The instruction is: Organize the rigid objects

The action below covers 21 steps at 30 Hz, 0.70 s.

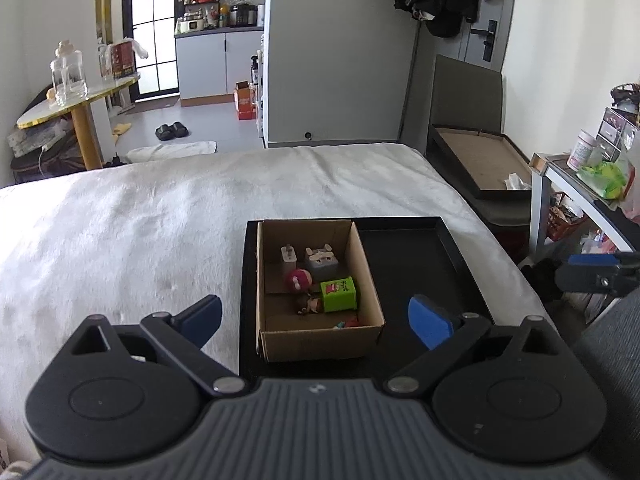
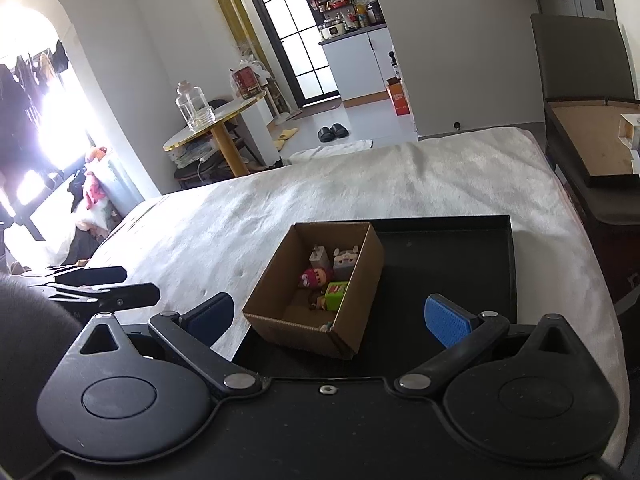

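My left tool (image 1: 316, 316) and right tool (image 2: 330, 316) stood wide and empty above the cardboard box (image 1: 320, 344); retreat steadily, leaving the figurines undisturbed.

No lettering reads clearly; the green block (image 1: 338, 294) seems printed, but too blurred.

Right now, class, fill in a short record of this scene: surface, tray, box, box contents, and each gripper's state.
surface: white blanket
tray: black tray on the blanket
box: open cardboard box in the tray's left part
box contents: green cube, red toy, white charger, grey figure
left gripper: open, empty
right gripper: open, empty
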Tool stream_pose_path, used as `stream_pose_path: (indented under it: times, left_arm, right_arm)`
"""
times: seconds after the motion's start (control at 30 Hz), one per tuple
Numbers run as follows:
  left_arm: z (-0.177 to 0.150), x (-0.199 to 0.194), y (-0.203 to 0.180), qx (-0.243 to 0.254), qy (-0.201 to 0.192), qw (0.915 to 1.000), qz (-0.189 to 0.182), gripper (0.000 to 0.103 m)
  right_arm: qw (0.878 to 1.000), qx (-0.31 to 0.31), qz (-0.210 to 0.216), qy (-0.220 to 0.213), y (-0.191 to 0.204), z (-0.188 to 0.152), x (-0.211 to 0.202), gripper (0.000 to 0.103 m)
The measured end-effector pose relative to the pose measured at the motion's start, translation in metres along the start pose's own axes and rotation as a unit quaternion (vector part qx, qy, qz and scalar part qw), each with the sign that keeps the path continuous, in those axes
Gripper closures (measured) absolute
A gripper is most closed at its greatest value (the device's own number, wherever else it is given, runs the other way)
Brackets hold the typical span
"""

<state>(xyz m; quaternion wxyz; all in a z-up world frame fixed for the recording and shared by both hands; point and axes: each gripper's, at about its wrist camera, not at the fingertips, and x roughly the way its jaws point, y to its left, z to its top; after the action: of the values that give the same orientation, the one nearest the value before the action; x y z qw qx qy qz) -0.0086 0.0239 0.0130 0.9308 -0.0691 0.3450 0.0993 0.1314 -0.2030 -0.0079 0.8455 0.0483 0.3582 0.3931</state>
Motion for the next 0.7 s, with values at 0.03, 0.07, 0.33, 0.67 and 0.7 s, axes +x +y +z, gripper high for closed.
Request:
stream_pose_path:
  times: [0.03,0.07,0.33,0.67,0.7]
  left_arm:
    - [0.0,0.0,0.001,-0.002,0.001,1.0,-0.001,0.004]
    - [0.0,-0.001,0.002,-0.003,0.001,1.0,-0.003,0.004]
    - [-0.004,-0.007,0.003,-0.005,0.004,0.9999,-0.013,0.004]
    - [-0.009,-0.007,0.003,-0.004,0.01,0.9995,-0.03,0.004]
    - [-0.01,-0.006,0.003,-0.004,0.009,0.9994,-0.032,0.004]
  right_arm:
    - [1.0,0.001,0.0,0.001,0.0,-0.001,-0.002,0.0]
    - [1.0,0.002,0.001,0.001,0.0,-0.002,-0.002,0.0]
    - [1.0,0.008,-0.002,-0.002,0.004,-0.006,-0.012,0.0]
    - [1.0,0.013,-0.004,-0.002,0.003,-0.008,-0.015,0.0]
    - [1.0,0.014,-0.004,-0.001,0.002,-0.009,-0.015,0.0]
